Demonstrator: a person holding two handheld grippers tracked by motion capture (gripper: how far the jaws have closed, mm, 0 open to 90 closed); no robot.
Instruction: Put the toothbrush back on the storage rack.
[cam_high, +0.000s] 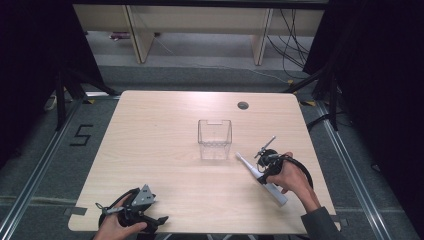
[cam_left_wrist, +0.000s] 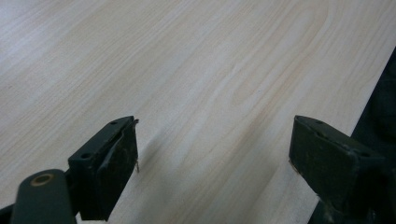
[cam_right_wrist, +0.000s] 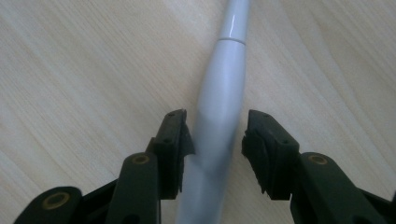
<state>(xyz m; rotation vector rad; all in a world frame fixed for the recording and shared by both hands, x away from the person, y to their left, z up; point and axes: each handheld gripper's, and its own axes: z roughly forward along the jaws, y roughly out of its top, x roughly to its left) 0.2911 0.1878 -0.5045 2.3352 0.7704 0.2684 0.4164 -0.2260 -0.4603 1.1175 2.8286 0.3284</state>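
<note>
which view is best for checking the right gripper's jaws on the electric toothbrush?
The right gripper view: the white electric toothbrush handle lies between the right gripper jaws, left pad about touching, a small gap at the right. The high view shows the whole toothbrush on the table, but the hand hides the jaws. The left gripper view faces bare tabletop.

A clear plastic bin (cam_high: 214, 139) stands mid-frame on a pale wooden table (cam_high: 165, 125), a round cable grommet (cam_high: 243, 105) upper right, floor marking "5" (cam_high: 81, 135) at left.

Toothbrush (cam_right_wrist: 219, 107) head & base cut off by pic edges.
</note>
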